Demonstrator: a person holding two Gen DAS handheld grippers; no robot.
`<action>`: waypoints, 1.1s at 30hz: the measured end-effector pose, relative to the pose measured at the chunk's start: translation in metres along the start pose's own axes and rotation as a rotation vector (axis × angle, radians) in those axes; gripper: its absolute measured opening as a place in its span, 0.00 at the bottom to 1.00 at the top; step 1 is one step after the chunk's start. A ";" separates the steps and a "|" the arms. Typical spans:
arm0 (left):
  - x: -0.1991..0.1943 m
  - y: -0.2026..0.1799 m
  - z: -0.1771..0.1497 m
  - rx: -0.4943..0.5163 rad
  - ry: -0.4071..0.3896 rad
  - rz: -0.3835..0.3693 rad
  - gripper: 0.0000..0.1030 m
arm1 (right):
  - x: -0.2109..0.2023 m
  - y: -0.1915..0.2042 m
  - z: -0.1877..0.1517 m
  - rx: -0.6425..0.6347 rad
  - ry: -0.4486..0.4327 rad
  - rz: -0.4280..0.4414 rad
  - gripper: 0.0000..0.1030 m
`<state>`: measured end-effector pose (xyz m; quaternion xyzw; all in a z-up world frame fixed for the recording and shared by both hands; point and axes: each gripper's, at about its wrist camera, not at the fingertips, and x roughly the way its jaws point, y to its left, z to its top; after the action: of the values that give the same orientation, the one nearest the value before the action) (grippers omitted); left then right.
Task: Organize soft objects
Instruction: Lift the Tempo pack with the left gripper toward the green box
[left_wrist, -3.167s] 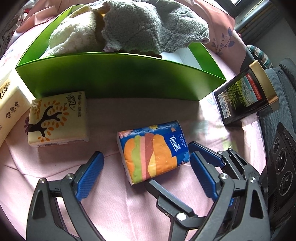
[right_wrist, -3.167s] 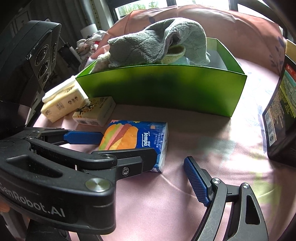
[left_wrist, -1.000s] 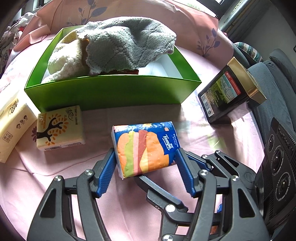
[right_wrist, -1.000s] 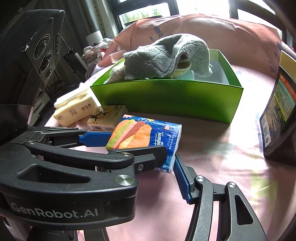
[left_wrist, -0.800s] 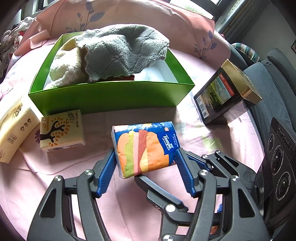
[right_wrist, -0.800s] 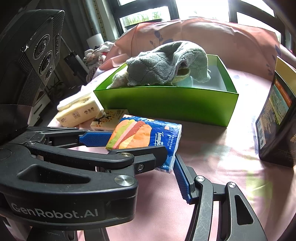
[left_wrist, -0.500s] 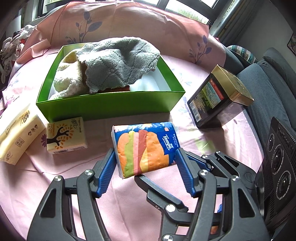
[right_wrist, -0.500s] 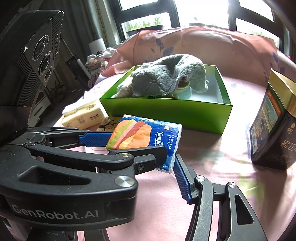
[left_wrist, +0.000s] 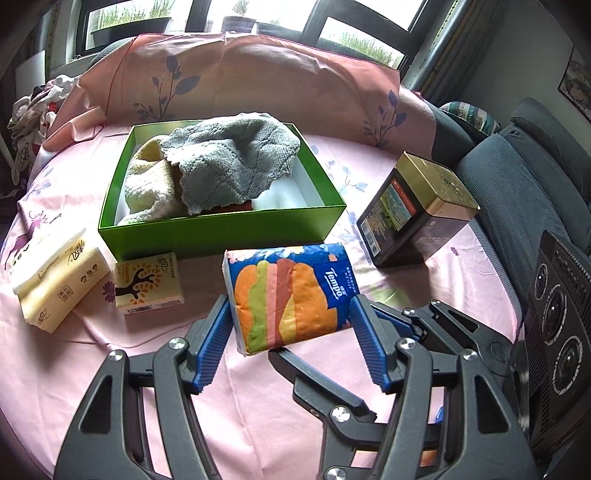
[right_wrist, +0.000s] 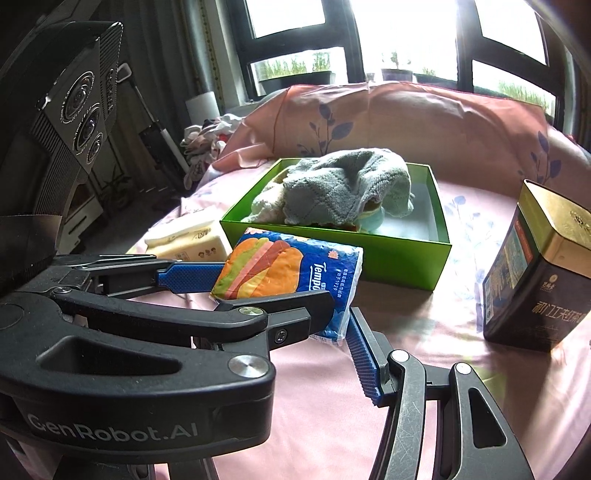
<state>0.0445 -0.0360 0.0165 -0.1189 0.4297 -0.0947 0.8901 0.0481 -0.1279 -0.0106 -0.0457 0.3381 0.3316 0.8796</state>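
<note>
A blue Tempo tissue pack (left_wrist: 291, 295) with an orange and green print hangs above the pink tablecloth. My left gripper (left_wrist: 291, 343) is shut on it, one blue pad on each end. My right gripper (right_wrist: 317, 339) comes in from the right. Its right pad (right_wrist: 364, 360) lies against the pack's near corner, and its other finger runs under the pack and is mostly hidden. Beyond the pack stands the green box (left_wrist: 221, 230), which holds a grey towel (left_wrist: 232, 166) and a cream towel (left_wrist: 151, 188). Left of the box lie a small yellow tissue pack (left_wrist: 147, 282) and a larger cream one (left_wrist: 55, 277).
A dark tin with a gold lid (left_wrist: 417, 210) stands right of the box. The round table (left_wrist: 332, 443) is ringed by a pink-covered backrest (left_wrist: 258, 74) behind and a grey seat (left_wrist: 517, 177) to the right. Clothes (left_wrist: 33, 107) are heaped at the far left.
Both grippers have risen together with the Tempo pack still between the pads. The box, the tin and the tissue packs now look smaller and farther below.
</note>
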 end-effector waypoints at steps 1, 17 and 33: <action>-0.002 -0.001 0.000 0.002 -0.006 -0.001 0.61 | -0.002 0.001 0.001 -0.003 -0.005 -0.002 0.57; -0.037 -0.009 0.008 0.030 -0.086 -0.003 0.61 | -0.027 0.017 0.016 -0.044 -0.069 -0.025 0.57; -0.048 -0.011 0.025 0.059 -0.126 0.004 0.61 | -0.031 0.017 0.035 -0.057 -0.114 -0.033 0.57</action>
<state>0.0338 -0.0306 0.0706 -0.0974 0.3699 -0.0981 0.9187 0.0405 -0.1214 0.0386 -0.0574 0.2770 0.3289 0.9010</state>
